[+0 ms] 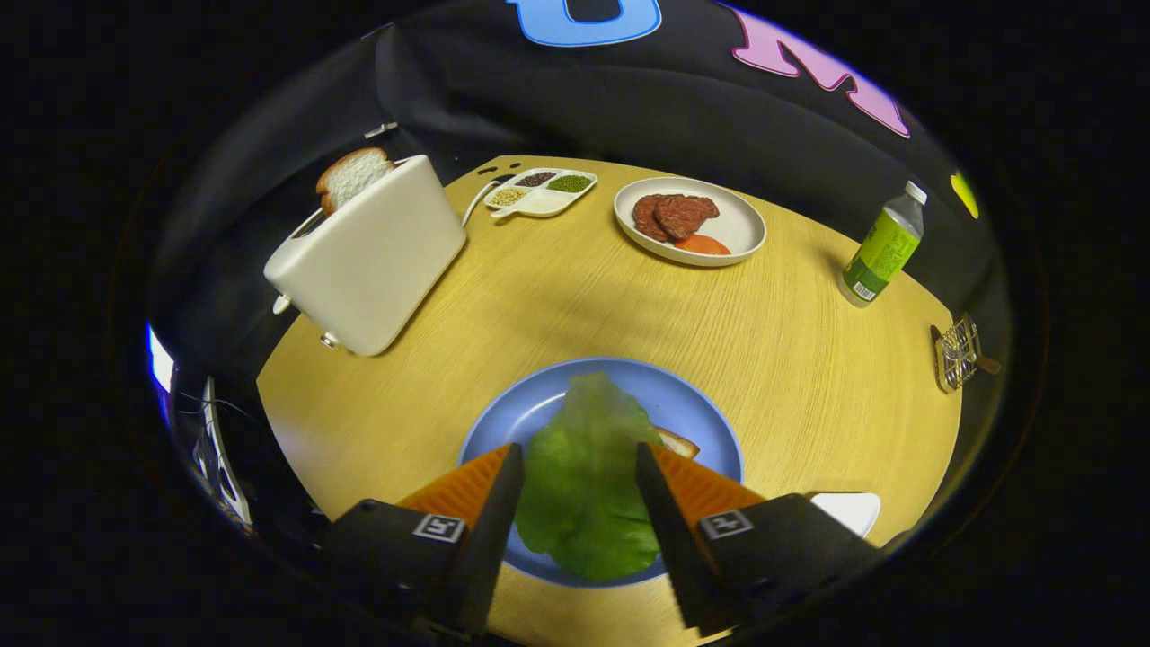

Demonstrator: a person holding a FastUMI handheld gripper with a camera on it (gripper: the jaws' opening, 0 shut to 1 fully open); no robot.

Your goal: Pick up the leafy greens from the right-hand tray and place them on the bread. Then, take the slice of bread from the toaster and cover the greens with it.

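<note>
A green lettuce leaf (584, 490) lies on the blue plate (503, 422), covering a slice of bread whose corner (678, 442) peeks out beside my right finger. My gripper (579, 463) is open just above the plate. The leaf sits between the two spread fingers, and neither finger visibly presses on it. Its far tip looks blurred. A white toaster (368, 256) stands beyond the plate to the left, with a slice of bread (352, 175) sticking up out of its slot.
A white plate (737, 235) with meat slices and a tomato slice sits at the back. A divided dish of seeds (541, 190) is behind the toaster. A green bottle (882, 247) and a small wire rack (959, 352) stand at the right. A white tray corner (849, 510) shows by my right finger.
</note>
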